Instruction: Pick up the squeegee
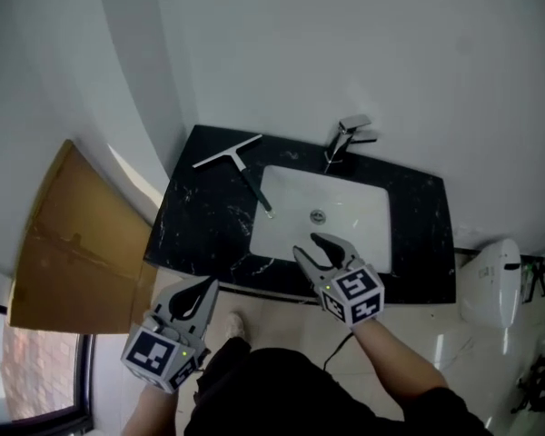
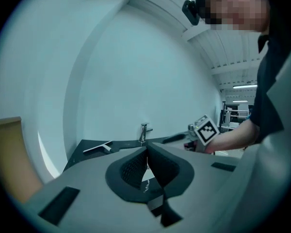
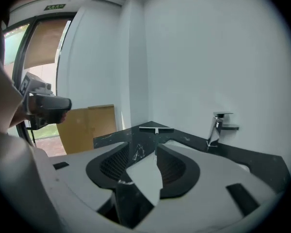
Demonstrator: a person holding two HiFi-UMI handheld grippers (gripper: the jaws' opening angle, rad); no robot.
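The white-bladed, dark-handled squeegee (image 1: 237, 160) lies ahead-left of the nearer right tool (image 1: 320, 241), whose jaws are apart, handle pointing toward it; left tool (image 1: 209, 286) closed.

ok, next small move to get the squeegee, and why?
Probably move the right gripper forward-left toward the silver T-shaped squeegee: its jaws stand apart, empty, over the white basin's near rim, and the squeegee lies untouched on the black marble counter.

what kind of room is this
Most likely a bathroom or washroom: a white basin is set into a black marble-look countertop, a chrome faucet stands behind it, and a squeegee lies on the counter.
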